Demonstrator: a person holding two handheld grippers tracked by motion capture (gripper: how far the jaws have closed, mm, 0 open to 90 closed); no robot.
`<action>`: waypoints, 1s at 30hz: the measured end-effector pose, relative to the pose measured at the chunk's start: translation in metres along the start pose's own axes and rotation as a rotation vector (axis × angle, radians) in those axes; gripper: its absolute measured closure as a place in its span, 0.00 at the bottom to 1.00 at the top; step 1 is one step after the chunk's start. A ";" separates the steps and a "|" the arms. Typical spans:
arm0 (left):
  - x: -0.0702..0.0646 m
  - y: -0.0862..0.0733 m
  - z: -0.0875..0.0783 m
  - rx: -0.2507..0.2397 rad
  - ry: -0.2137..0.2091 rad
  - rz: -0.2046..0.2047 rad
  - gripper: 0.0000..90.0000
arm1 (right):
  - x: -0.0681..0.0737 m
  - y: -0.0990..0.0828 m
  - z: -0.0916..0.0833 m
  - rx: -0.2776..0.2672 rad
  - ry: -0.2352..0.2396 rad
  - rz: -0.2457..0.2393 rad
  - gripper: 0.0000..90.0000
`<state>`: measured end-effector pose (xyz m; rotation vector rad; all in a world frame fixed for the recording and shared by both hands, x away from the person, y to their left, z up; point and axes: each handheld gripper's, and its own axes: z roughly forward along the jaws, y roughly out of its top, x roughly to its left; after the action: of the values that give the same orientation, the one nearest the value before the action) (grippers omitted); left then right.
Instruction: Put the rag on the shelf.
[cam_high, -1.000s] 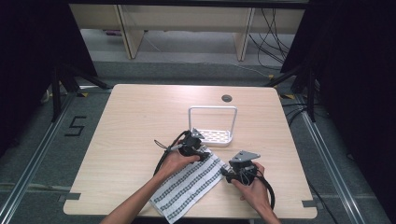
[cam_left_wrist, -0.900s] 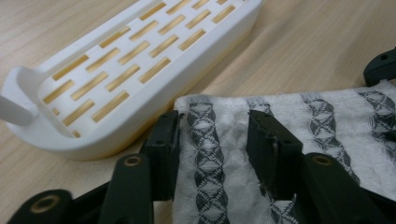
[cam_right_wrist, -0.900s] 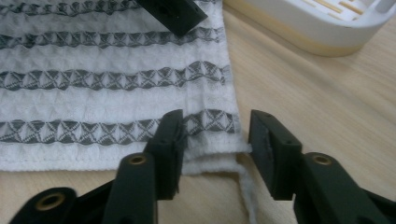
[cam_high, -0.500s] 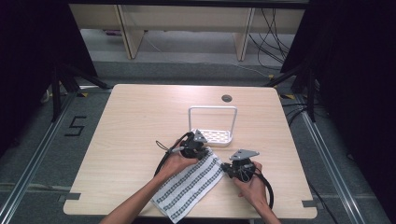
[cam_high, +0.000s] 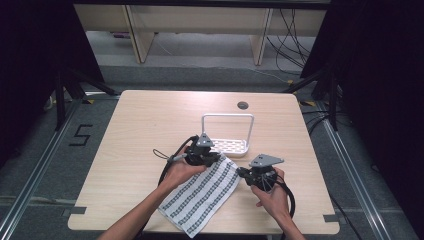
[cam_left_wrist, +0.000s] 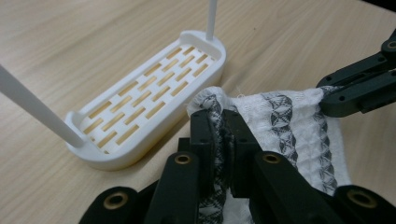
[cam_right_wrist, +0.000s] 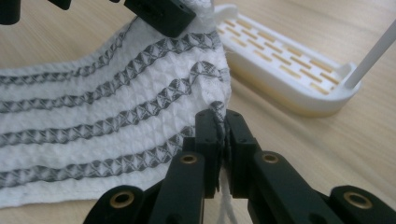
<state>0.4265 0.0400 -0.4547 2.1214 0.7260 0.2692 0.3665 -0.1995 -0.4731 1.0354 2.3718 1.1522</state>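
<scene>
Both corners are taken: the left gripper (cam_left_wrist: 223, 154) and right gripper (cam_right_wrist: 223, 144) each clench the striped towel (cam_high: 202, 192); its near end lies on the table (cam_high: 125, 130). Hanging it on the white rack (cam_high: 227, 131) seems left.

One wooden counter (cam_high: 140, 125), one white slotted tray (cam_high: 229, 145) with a hoop handle, one striped white cloth (cam_high: 202, 192), two hand-held grippers, left hand-held gripper (cam_high: 216, 159), right hand-held gripper (cam_high: 240, 173), two hands
</scene>
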 end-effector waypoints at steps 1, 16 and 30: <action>-0.002 0.004 -0.010 -0.026 -0.006 0.005 0.93 | 0.001 0.005 -0.007 -0.020 0.003 0.004 0.96; -0.015 0.059 -0.079 -0.187 0.015 -0.009 0.92 | -0.004 0.075 -0.063 -0.154 -0.039 -0.064 0.96; -0.012 0.104 -0.096 -0.240 0.074 -0.023 0.92 | -0.024 0.141 -0.093 -0.207 -0.113 -0.120 0.96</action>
<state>0.4174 0.0482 -0.3128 1.8825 0.7227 0.4043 0.3992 -0.2100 -0.3056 0.8545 2.1430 1.2302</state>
